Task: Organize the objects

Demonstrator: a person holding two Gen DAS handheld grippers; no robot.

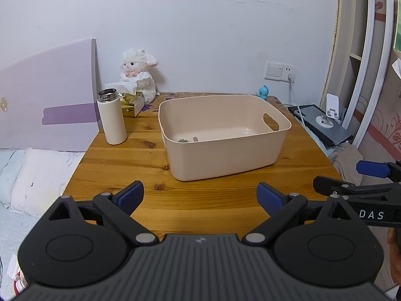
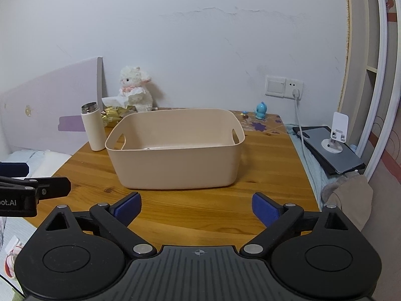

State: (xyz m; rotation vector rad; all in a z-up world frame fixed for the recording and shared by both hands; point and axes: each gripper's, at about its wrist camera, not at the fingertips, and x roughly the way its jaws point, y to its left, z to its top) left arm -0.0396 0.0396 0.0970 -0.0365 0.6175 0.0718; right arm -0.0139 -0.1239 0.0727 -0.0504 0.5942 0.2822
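I hold my left tool (image 1: 200, 195) and my right tool (image 2: 196, 207) over the near edge of the counter (image 1: 140, 165), both with the fingers wide apart and empty. The beige bin (image 1: 220, 148) stands in the middle of the counter, straight ahead of both tools, its long axis across my view. Some small things lie on its floor; I cannot tell what they are. The white bottle (image 1: 111, 116) stands upright near the left edge, just beside the bin's far left corner. It lies forward and to the left, so I judge my left tool is nearer to it.
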